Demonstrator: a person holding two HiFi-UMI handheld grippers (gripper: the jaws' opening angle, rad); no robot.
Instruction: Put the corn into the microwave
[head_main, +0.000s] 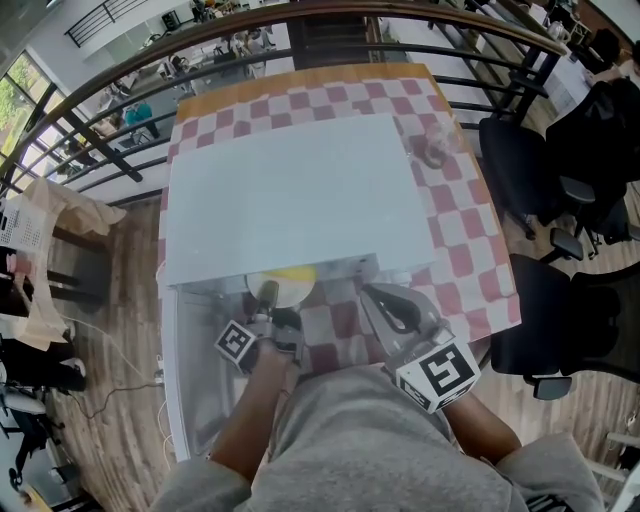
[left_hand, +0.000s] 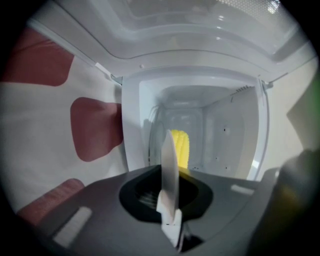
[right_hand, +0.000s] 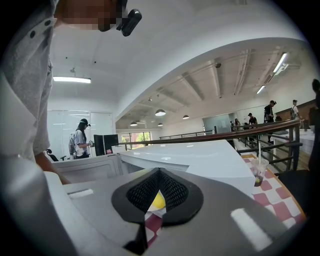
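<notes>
The white microwave (head_main: 300, 200) stands on the checked tablecloth with its door (head_main: 200, 380) swung open to the left. The yellow corn (head_main: 292, 273) lies on a white plate (head_main: 268, 290) at the mouth of the oven. My left gripper (head_main: 268, 300) is shut on the plate's near rim. In the left gripper view the plate (left_hand: 169, 165) shows edge-on between the jaws, with the corn (left_hand: 181, 147) beyond it inside the cavity (left_hand: 225, 135). My right gripper (head_main: 375, 295) hovers to the right of the opening, jaws together and empty; the corn (right_hand: 158, 201) peeps through below them.
A clear plastic cup (head_main: 432, 150) stands on the table to the right of the microwave, also seen as the cup (right_hand: 258, 172). Black office chairs (head_main: 520, 150) stand off the table's right side. A dark railing (head_main: 130, 70) curves behind the table. People stand in the background.
</notes>
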